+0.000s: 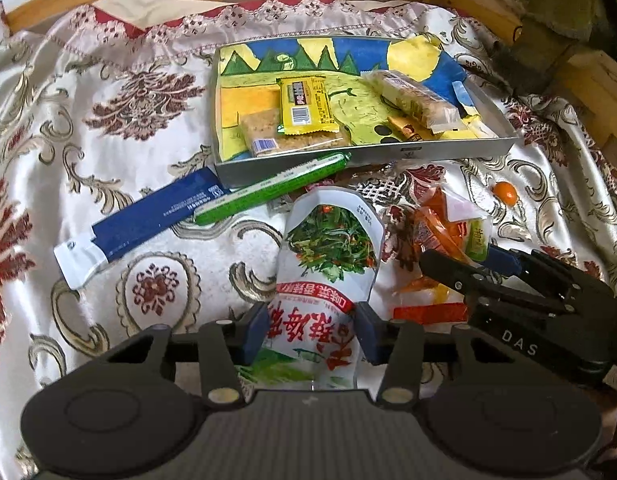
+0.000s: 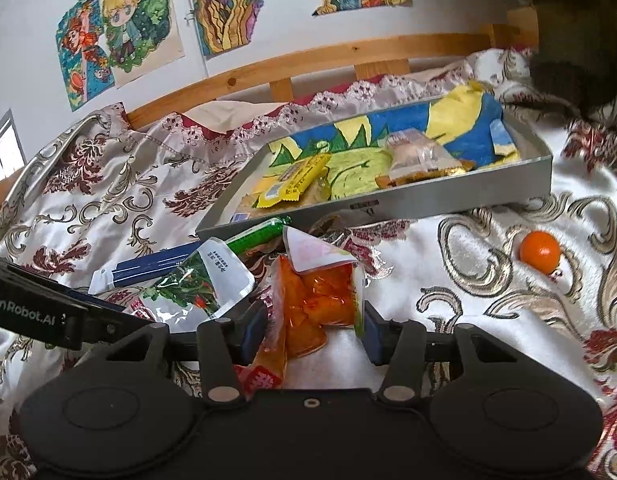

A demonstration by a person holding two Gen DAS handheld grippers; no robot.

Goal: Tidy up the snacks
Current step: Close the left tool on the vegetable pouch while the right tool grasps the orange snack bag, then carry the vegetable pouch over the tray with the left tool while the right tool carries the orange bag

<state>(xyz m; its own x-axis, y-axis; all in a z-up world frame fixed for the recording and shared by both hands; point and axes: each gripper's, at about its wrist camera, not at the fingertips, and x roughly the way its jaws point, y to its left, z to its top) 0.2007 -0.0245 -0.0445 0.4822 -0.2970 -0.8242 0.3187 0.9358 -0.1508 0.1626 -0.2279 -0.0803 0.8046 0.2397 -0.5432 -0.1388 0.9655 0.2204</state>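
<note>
My left gripper [image 1: 312,332] is shut on a white packet with a picture of green vegetables [image 1: 328,248]; both blue pads press its sides, and it stands tilted over the patterned cloth. Just to the right, my right gripper [image 2: 312,330] is shut on a clear bag of orange snack pieces [image 2: 324,300]. That bag [image 1: 440,232] and the right gripper [image 1: 468,258] also show in the left wrist view. Behind both lies a grey tray [image 1: 368,156] lined with a drawing. It holds a yellow packet [image 1: 304,106], a cracker pack [image 1: 268,136] and a clear-wrapped bar [image 1: 412,100].
A green sausage stick [image 1: 268,192] and a long blue packet [image 1: 148,220] lie on the cloth left of the tray's front. A small orange ball [image 2: 539,251] rests to the right. A wooden rail [image 2: 308,64] runs behind the cloth, below a wall with drawings [image 2: 120,40].
</note>
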